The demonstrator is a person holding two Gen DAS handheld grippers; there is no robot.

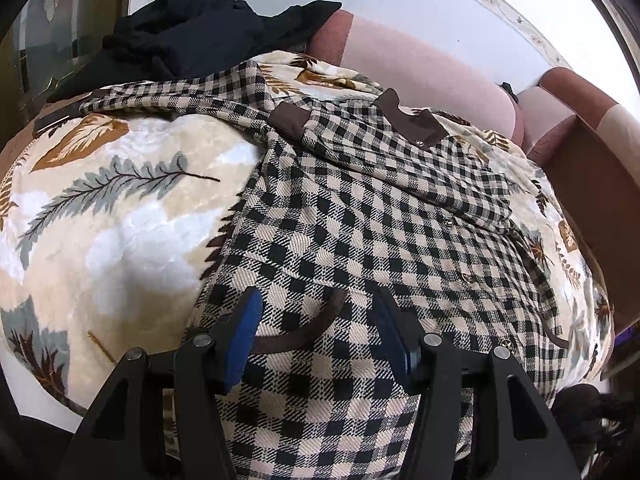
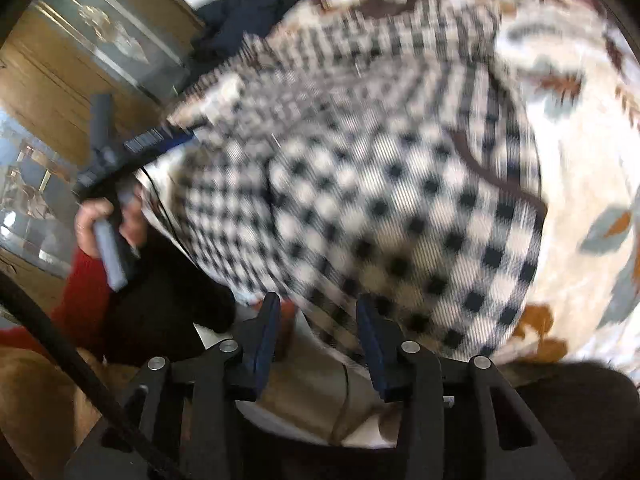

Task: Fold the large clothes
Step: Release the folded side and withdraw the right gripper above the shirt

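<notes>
The checked jacket (image 1: 360, 216) is lying spread on a leaf-print blanket (image 1: 112, 216) over a sofa (image 1: 568, 120), its long axis running away from the left gripper (image 1: 316, 320): hem end nearest, brown collar (image 1: 416, 120) at the far end, one sleeve trailing off to the far left toward a heap of dark clothes (image 1: 188, 28). The L gripper is hanging directly over the hem area w/ its blue-padded fingers (image 1: 244, 336) standing wide apart, cloth showing between them but nothing pinched; whether the pads are touching the fabric I can't tell. In the right wrist view, heavily blurred, the right gripper (image 2: 316, 328) is sitting at the near edge of the same jacket (image 2: 360, 200), fingers (image 2: 264, 336) likewise spread wide and gripping nothing, the hem just ahead of and slightly over the tips. The L gripper (image 2: 120, 152) is showing there too, off to the left side of the garment, held in the person's hand (image 2: 100, 224). So both grippers are at the hem end, L on one side, R on the other, collar straight ahead. My read: the coming move is turning on that axis, i.e. each side pinching a hem corner and carrying it fwd toward the collar. R looks nearer an actual edge; L is over mid-panel and prob. needs to shift outward first.
</notes>
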